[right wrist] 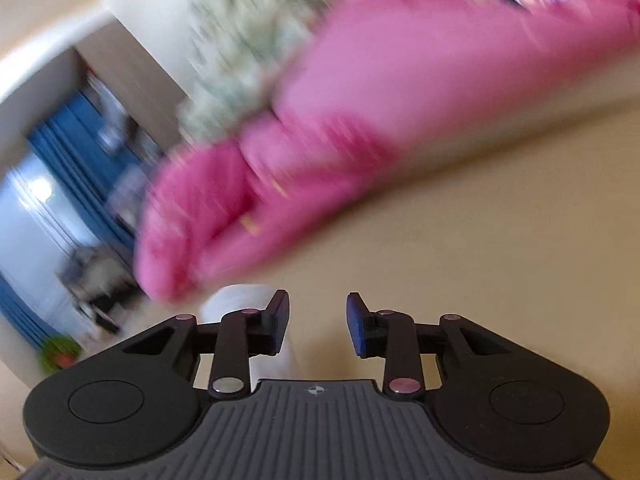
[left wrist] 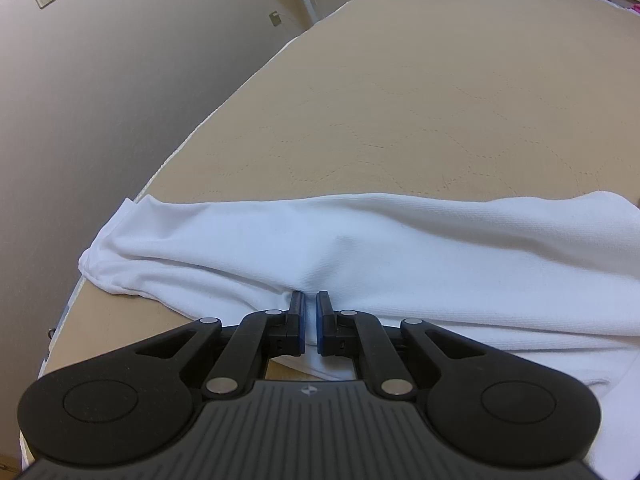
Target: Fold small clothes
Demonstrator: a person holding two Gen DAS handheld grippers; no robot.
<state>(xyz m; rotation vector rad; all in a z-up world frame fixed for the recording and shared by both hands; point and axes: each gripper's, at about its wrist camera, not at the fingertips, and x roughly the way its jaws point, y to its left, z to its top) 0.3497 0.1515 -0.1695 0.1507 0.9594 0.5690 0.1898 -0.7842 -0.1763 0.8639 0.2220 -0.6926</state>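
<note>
White garment point(left wrist: 360, 240) lies in a long band across the near edge of the tan quilted bed point(left wrist: 440, 92), one end bunched at the bed's left corner, the other running out of the left wrist view on the right. Left tool point(left wrist: 310, 300) is pinched nearly closed on the near hem of that garment; cloth bunches right at the tips and a strip of it runs between the blue pads, so it reads as a grip on the hem. Right tool point(right wrist: 316, 304) stands partly open with nothing between the jaws, over bare tan bed, pointing toward a pink garment point(right wrist: 320, 140) that is near but not touched. Judged step: mid-fold on the white piece, left side anchoring the hem while the right side is free. Next move probably calls for the right tool to find the matching hem or corner of the white piece and close on it, so both ends lift evenly; or it is going for the pink one, cannot tell which. Hard to read: right wrist view is heavily smeared, so the pink garment's shape and folds are mush; a pale green patterned cloth point(right wrist: 240, 48) behind it is unreadable. A small white bit point(right wrist: 236, 300) just beside the right tool's left finger may be the white garment's end, not sure. Garment type unclear. Right end and near part of it are cut off by the frame and hidden under the left tool's body.
</note>
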